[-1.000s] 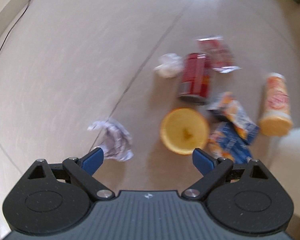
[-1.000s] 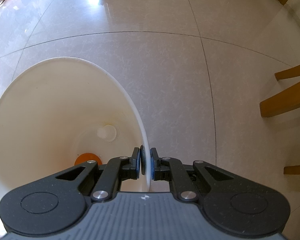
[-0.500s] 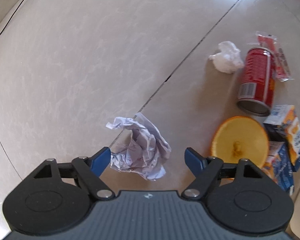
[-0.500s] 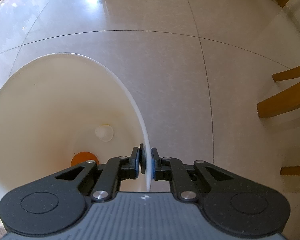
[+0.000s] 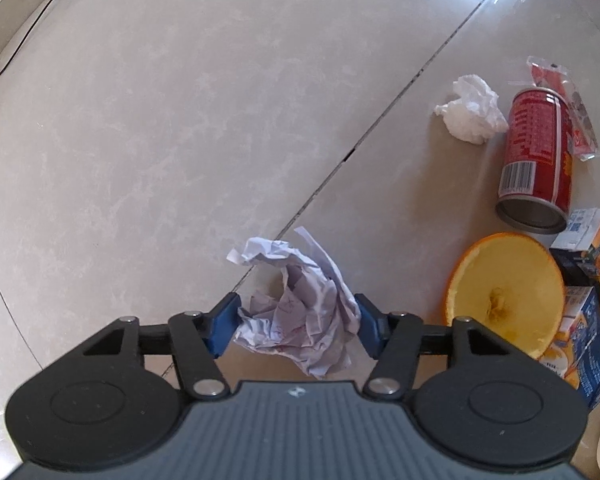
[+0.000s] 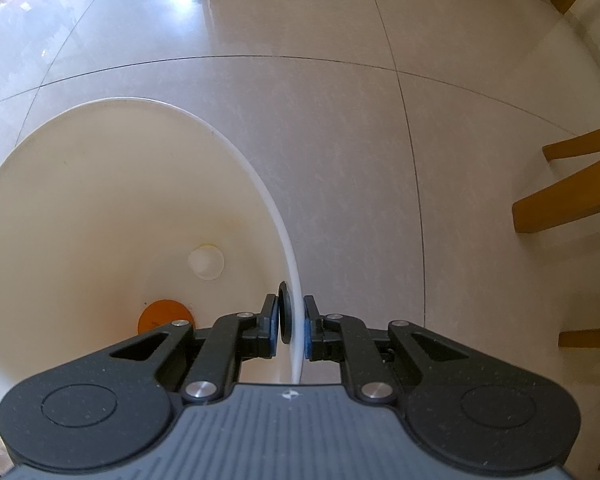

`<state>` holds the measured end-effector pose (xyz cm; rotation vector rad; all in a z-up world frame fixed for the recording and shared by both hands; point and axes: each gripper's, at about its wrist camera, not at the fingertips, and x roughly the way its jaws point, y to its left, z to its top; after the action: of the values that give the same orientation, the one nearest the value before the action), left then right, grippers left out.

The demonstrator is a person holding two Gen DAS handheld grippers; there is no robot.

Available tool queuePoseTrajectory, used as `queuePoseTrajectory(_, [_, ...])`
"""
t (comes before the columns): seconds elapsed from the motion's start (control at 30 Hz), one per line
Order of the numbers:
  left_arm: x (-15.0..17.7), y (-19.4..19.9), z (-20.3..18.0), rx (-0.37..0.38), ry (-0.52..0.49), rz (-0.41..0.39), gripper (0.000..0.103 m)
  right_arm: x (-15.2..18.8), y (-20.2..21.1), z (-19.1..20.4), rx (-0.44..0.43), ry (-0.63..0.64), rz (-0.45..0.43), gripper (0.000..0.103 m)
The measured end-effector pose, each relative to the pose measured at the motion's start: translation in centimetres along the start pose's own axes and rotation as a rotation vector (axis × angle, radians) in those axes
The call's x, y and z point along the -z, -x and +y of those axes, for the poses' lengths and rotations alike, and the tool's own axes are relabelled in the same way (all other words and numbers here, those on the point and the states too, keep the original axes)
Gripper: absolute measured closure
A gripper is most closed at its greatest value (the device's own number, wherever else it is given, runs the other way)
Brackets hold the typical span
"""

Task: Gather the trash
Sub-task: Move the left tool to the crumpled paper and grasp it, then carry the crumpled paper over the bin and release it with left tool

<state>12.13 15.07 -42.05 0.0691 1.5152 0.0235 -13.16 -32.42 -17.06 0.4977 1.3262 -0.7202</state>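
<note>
Closing your left claw (image 5: 296, 330) on the crumpled paper (image 5: 300, 316) on the floor (image 5: 180, 120); jaws just narrowed, pads touching both sides. Right claw (image 6: 291, 330) clamped on the white bin's rim (image 6: 276, 216), steadying it for drops. Can (image 5: 538, 156) and orange half (image 5: 504, 294) wait nearby.
</note>
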Motion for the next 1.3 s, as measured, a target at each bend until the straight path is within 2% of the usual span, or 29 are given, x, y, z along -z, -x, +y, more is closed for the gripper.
queuePoseTrajectory(0.17, [0.1,0.7,-0.3,0.006,0.003,-0.006,0.054,0.1,0.0,0.0,-0.001,0.000,-0.001,0.089])
queuePoseTrajectory(0.33, [-0.3,1.6,-0.8,0.000,-0.034,-0.008,0.055,0.1,0.0,-0.1,-0.004,0.000,0.000,0.089])
queuePoseTrajectory(0.53, [-1.6,3.8,-2.3,-0.015,-0.129,-0.011,0.055,0.0,-0.2,0.0,-0.002,0.009,0.006,0.089])
queuePoseTrajectory(0.7, [-1.9,7.4,-4.3,0.014,-0.220,-0.029,0.055,-0.2,-0.2,-0.1,-0.011,0.007,0.014,0.089])
queuePoseTrajectory(1.0, [-1.3,16.0,-10.5,0.090,-0.451,-0.080,0.055,-0.3,-0.2,-0.2,-0.016,0.020,0.019,0.090])
queuePoseTrajectory(1.3, [1.6,25.9,-17.9,0.180,-0.769,-0.143,0.055,-0.7,-0.3,-1.0,-0.053,-0.001,0.038,0.091])
